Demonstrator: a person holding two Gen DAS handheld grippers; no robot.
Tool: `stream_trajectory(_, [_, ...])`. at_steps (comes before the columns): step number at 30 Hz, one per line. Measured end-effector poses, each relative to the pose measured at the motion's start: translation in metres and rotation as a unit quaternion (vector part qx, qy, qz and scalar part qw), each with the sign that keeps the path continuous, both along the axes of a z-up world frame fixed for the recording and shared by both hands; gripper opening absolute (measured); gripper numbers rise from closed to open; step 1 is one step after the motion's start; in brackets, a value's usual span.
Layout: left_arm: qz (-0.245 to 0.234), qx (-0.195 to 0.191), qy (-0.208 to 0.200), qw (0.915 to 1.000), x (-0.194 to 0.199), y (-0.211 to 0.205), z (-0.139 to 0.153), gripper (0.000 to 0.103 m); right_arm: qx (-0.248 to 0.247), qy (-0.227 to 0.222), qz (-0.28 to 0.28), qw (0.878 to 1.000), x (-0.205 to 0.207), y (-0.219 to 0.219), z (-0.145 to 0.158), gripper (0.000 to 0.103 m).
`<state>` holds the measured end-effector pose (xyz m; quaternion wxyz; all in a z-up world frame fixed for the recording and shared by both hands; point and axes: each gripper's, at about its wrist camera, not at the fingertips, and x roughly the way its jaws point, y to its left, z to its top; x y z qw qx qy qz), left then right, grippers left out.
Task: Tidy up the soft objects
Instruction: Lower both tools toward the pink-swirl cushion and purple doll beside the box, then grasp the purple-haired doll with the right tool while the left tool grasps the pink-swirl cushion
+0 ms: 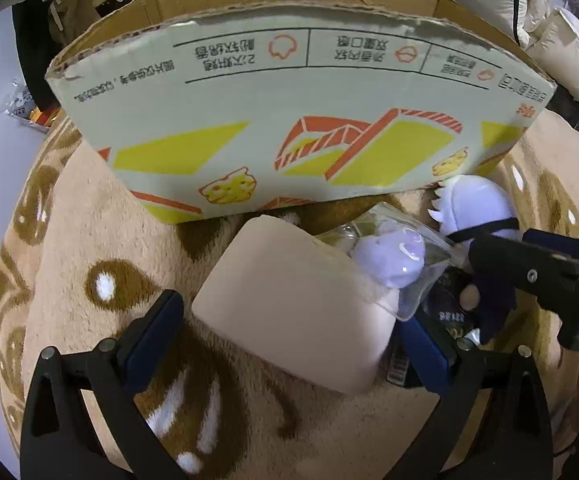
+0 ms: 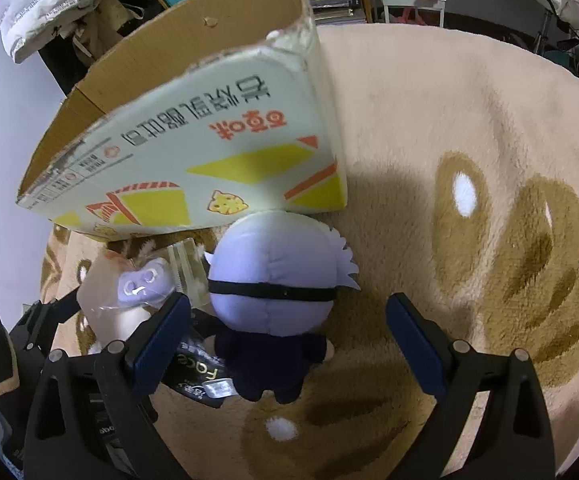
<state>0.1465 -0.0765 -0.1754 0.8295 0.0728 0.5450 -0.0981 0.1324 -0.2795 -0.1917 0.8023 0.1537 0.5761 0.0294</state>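
On a plush rug (image 2: 429, 120) before an open cardboard box (image 1: 289, 120), both grippers gape: left (image 1: 289, 344) around a beige pad (image 1: 297, 304), right (image 2: 289, 344) around a doll (image 2: 277, 292). Next, probably close and lift.

The inside of the open printed cardboard box (image 1: 289, 120) is hidden behind its near wall in both views, so whether anything lies in it cannot be told. The small lilac plush in a clear plastic bag (image 1: 393, 258) is partly covered by the beige foam block (image 1: 297, 308), and its lower body is out of sight. The white-haired plush doll with a black blindfold (image 2: 273, 280) lies face down, its face unseen; in the left wrist view the black right gripper (image 1: 529, 276) covers its body. A dark glossy packet (image 2: 199, 376) is tucked under the doll, its print mostly unreadable. The beige rug with brown pattern (image 2: 429, 120) runs past the picture edges.
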Motion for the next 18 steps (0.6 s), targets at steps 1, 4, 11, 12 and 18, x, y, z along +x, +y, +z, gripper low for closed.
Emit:
stream_trajectory(1, [-0.001, 0.002, -0.001, 1.0, 0.0, -0.001, -0.001, 0.101, -0.002, 0.002, -0.001, 1.0, 0.001, 0.0, -0.002, 0.102])
stream_trajectory(4, [-0.004, 0.008, 0.001, 1.0, 0.004, -0.005, -0.008, 0.101, -0.006, 0.007, -0.008, 1.0, 0.004, -0.005, -0.007, 0.102])
stream_trajectory(11, [0.019, -0.018, 0.024, 0.9994, 0.013, 0.001, -0.015, 0.101, 0.001, 0.009, -0.013, 1.0, 0.005, -0.012, -0.01, 0.102])
stream_trajectory(12, [0.02, -0.018, 0.024, 0.9993, 0.013, 0.0, -0.016, 0.101, -0.001, 0.007, -0.011, 1.0, 0.005, -0.01, -0.011, 0.102])
stream_trajectory(18, [0.019, -0.017, 0.023, 0.9994, 0.012, 0.0, -0.015, 0.101, -0.006, 0.001, -0.014, 1.0, 0.006, -0.001, -0.009, 0.101])
